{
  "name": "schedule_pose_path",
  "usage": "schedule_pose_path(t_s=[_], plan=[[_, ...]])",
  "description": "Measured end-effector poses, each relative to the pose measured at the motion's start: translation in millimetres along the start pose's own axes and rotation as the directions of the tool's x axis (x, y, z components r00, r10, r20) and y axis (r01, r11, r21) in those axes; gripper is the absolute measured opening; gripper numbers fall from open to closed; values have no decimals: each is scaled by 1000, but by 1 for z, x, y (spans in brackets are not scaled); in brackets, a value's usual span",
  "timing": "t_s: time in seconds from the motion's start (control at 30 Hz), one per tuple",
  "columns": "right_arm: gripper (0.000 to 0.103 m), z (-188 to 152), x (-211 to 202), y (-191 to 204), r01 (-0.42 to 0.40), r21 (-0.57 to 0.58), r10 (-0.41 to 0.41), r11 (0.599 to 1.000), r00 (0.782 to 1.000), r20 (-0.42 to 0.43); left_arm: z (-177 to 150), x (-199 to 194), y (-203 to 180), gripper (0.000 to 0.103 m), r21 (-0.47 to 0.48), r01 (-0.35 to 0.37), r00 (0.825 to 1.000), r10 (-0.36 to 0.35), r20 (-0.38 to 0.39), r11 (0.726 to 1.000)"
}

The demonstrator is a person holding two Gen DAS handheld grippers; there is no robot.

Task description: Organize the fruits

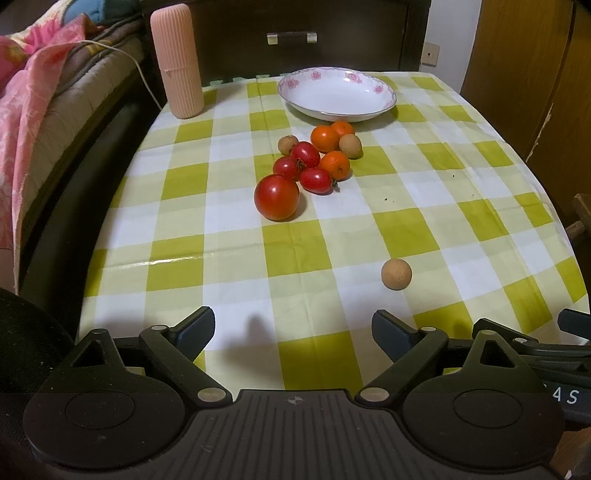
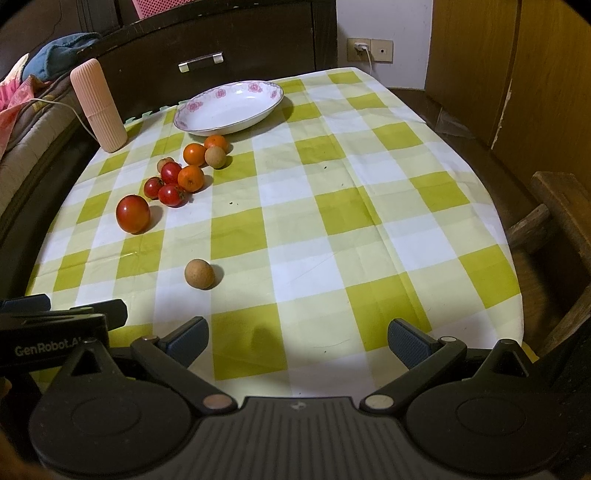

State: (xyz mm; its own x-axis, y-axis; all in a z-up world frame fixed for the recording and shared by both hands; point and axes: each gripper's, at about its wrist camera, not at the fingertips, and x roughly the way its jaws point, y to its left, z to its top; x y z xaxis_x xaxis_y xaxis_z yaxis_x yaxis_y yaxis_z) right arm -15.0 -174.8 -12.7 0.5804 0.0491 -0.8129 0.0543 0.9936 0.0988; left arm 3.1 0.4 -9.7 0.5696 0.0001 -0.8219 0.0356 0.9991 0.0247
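Setting: a home, most likely a bedroom or living room. Worktop (image 1: 229, 254) is a small table under a yellow-green and white checked cloth. Bed or sofa at left edge, with pink floral bedding (image 1: 26, 96) and a quilted brown cover. Dark wooden cabinet (image 2: 229, 33) with metal drawer handle (image 2: 201, 61) behind the worktop. Wall socket (image 2: 369, 50) with a white charger plugged in. Wooden door panels (image 2: 517, 66) at right. Floral-rimmed china dish (image 2: 229, 107) on the cloth.
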Motion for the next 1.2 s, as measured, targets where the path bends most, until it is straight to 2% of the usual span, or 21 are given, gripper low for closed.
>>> schedule_pose_path(t_s=[0.83,1.2], plan=[[102,4,3,0,-2,-3,2,1000,1000,-14,5,4,3,92,-11,-1,1000,1,-6,1000],[101,14,8,12,-13,-62,12,998,1000,-11,10,7,9,89,-42,-8,1000,7,-11,999]])
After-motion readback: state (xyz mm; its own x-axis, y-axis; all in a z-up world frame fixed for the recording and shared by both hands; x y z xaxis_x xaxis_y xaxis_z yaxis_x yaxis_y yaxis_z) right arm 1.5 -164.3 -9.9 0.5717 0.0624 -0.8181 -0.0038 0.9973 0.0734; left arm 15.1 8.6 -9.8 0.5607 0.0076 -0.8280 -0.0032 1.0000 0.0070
